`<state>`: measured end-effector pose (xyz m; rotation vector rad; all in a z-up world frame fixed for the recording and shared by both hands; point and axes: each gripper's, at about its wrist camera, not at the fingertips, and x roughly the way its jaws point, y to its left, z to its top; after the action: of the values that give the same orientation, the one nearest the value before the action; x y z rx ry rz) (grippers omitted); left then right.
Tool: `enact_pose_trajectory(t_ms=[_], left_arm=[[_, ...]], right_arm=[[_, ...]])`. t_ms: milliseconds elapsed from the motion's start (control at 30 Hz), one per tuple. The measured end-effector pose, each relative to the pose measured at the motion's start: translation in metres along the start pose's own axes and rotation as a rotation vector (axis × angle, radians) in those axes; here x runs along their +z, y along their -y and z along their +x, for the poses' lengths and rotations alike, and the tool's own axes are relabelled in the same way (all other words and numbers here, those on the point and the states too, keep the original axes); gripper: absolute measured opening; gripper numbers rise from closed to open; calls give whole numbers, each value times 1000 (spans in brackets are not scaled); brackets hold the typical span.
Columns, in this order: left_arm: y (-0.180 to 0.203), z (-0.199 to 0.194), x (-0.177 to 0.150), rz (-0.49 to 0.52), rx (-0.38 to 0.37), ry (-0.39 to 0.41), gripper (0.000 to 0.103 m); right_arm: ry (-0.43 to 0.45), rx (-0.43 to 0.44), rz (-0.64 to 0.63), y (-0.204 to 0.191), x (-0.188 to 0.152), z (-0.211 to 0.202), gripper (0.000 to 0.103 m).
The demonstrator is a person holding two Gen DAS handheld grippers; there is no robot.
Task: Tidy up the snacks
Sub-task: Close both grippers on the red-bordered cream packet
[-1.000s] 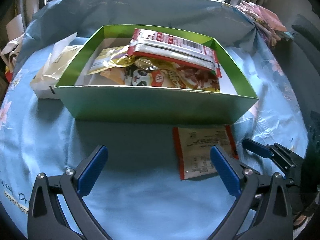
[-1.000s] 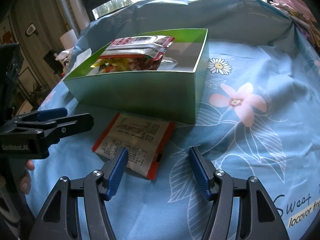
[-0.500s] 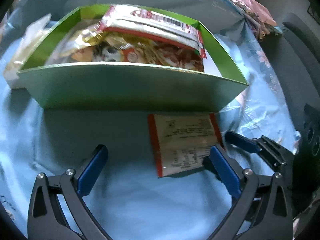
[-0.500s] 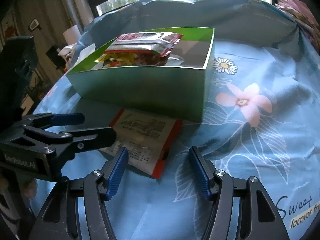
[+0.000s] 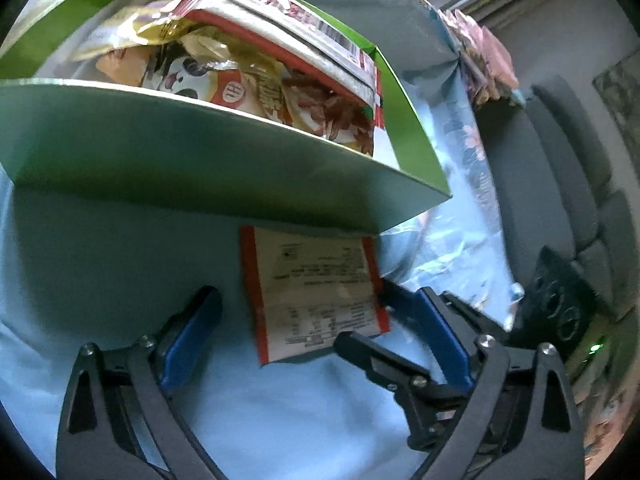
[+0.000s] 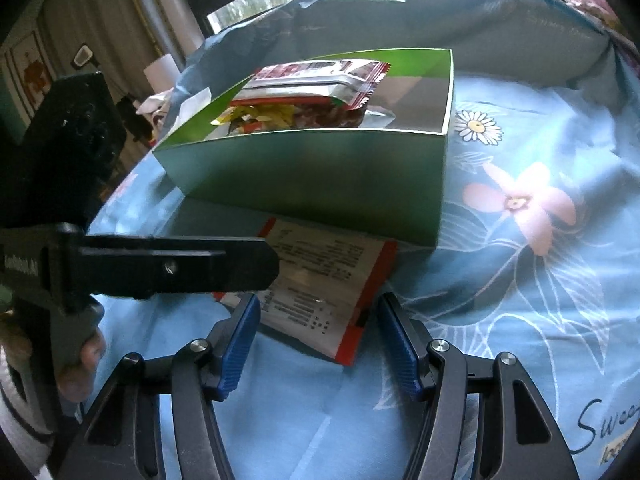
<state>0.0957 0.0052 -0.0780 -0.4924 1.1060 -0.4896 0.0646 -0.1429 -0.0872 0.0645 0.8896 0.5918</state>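
Observation:
A flat packet (image 5: 316, 292) with red edges and a printed white back lies on the blue cloth against the front of a green box (image 5: 200, 168). My left gripper (image 5: 314, 296) straddles the packet. Its jaws are closing and the blue pads stand clear of the packet's sides. In the right wrist view the packet (image 6: 320, 276) has its near end between the tips of my right gripper (image 6: 319, 300), which is open. The left gripper's black finger (image 6: 180, 264) reaches across the packet's left end. The green box (image 6: 320, 176) holds several snack bags, with a red and white one (image 6: 320, 80) on top.
A blue floral cloth (image 6: 520, 208) covers the round table. A hand (image 6: 80, 360) holds the left gripper at the left edge. Pink items (image 5: 488, 52) lie at the table's far right, with a grey sofa (image 5: 560, 160) beyond. White paper (image 6: 188, 104) sits behind the box.
My left gripper has tipped down and come closer, so the packet now lies between its narrowing jaws. In the right wrist view its finger has slid rightwards over the packet.

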Motion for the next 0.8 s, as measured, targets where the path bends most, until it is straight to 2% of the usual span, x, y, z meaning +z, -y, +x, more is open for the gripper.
enact_pose_trajectory(t_ms=[100,133,200,267,333,400,567,633,800], left_arm=[[-6,-2,1,-40,-42,-10,76],[-7,-2,0,-48,-52,-15,68],[-7,-1,1,-52,-61,-21,68],[-4,-2,1,-43,-55,-24,68],[-4,-1,0,-38,-50,-31,63],[-3,-1,1,-34,-30,-29,58],[-9,-4,0,-44,21,-21,35],[-9,-4,0,-36,44,-18,31],[5,-5,-4,26,97,-3,31]], right_arm=[[1,25,22,2,0,1,63],[3,29,27,2,1,1,63],[4,34,35,3,1,2,62],[6,33,42,4,0,2,58],[7,31,53,5,1,2,55],[10,24,65,8,1,2,41],[20,5,52,5,2,0,34],[23,1,41,2,2,-1,32],[33,-12,21,-3,3,-3,30]])
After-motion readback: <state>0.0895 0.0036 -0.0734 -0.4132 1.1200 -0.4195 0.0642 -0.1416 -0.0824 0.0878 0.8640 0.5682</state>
